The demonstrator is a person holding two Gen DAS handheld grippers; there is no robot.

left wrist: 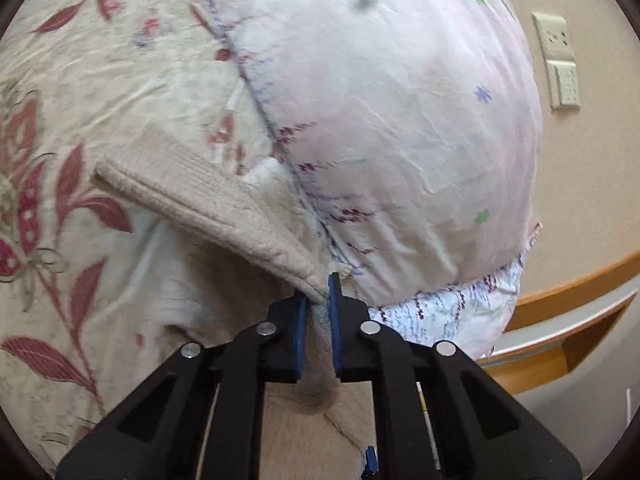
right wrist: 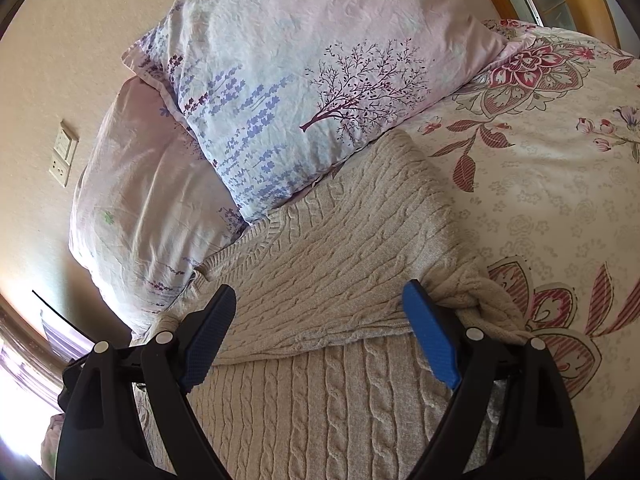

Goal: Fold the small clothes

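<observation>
A beige cable-knit sweater (right wrist: 332, 264) lies on the floral bedspread (right wrist: 560, 200), its upper part folded over the lower part. My right gripper (right wrist: 318, 320) is open, its blue-padded fingers (right wrist: 430, 340) spread wide just above the folded edge. In the left wrist view my left gripper (left wrist: 320, 296) is shut on a fold of the same sweater (left wrist: 200, 196) and holds that edge lifted off the bed, close to the pink pillow (left wrist: 384, 120).
Two pink and lilac pillows (right wrist: 300, 72) lie at the head of the bed, one touching the sweater's far edge. A beige wall with sockets (left wrist: 558, 60) stands behind. A wooden bed frame (left wrist: 560, 320) shows at lower right in the left wrist view.
</observation>
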